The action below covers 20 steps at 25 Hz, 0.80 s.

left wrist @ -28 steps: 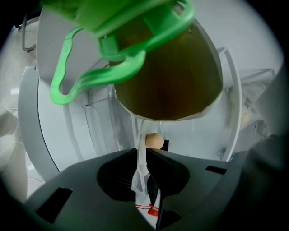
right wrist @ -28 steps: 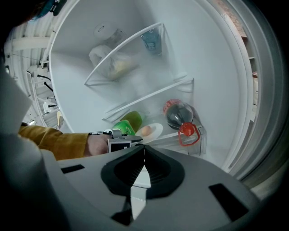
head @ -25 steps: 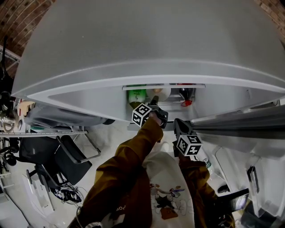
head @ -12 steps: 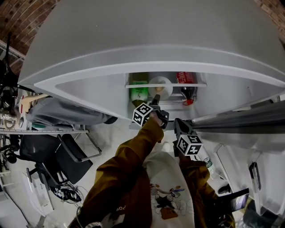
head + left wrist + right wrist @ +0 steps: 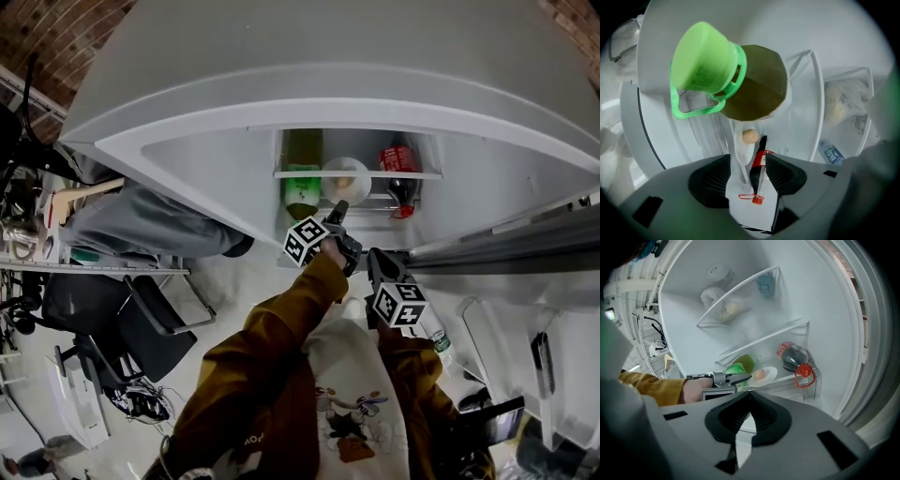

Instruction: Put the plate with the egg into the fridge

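Lying flat and face-up on a fridge shelf [image 5: 785,380], the plate [image 5: 771,372] carries the egg [image 5: 760,374] near its middle. The plate is round, so it has no long axis to speak of, and the egg shows too small to tell which way it points. A green-capped bottle [image 5: 740,365] stands just beside the plate on one side and a dark bottle with a red cap [image 5: 794,357] just beside it on the other.

The left arm, in a mustard-brown sleeve [image 5: 281,328], stretches forward toward the plate. Its hand [image 5: 696,389] is wrapped round the left gripper [image 5: 741,378], whose tips come in at the plate's rim from the green bottle's side. That gripper's jaws have just been opening and now stand wide. The plate's edge shows in the gap between them, with neither pad pressing on it.

The right gripper [image 5: 750,394] hangs back from the plate, nearer the person's body, aimed toward it. Its jaws are closed tip to tip on nothing.
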Tool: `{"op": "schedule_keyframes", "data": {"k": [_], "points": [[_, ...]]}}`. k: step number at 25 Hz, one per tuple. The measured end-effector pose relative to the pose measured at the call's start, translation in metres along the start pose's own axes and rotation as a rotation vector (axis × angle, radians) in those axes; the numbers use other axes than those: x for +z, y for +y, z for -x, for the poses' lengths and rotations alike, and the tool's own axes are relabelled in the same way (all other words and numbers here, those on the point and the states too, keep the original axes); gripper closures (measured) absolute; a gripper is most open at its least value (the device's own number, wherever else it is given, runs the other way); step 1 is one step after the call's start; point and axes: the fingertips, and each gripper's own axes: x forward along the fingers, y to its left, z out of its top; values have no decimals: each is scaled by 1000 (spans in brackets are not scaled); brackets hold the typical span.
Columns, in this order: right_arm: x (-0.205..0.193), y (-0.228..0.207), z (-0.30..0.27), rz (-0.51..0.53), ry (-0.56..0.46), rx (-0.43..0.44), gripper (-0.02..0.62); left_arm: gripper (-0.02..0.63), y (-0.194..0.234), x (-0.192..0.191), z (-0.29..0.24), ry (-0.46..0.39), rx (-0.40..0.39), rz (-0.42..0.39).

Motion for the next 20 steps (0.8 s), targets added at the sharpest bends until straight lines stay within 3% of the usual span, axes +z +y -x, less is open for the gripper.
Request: {"op": "schedule_keyframes", "data": {"k": [3, 13, 20], "points": [[-3, 2, 1, 1, -1, 1, 589, 365, -3, -6, 7, 24, -2, -37], [-3, 9, 2, 22, -17, -19, 589, 367, -39, -22, 35, 126, -67, -282], [9, 8, 6, 48, -49, -50, 589, 377, -82, -32, 59, 158, -152, -618]]}}
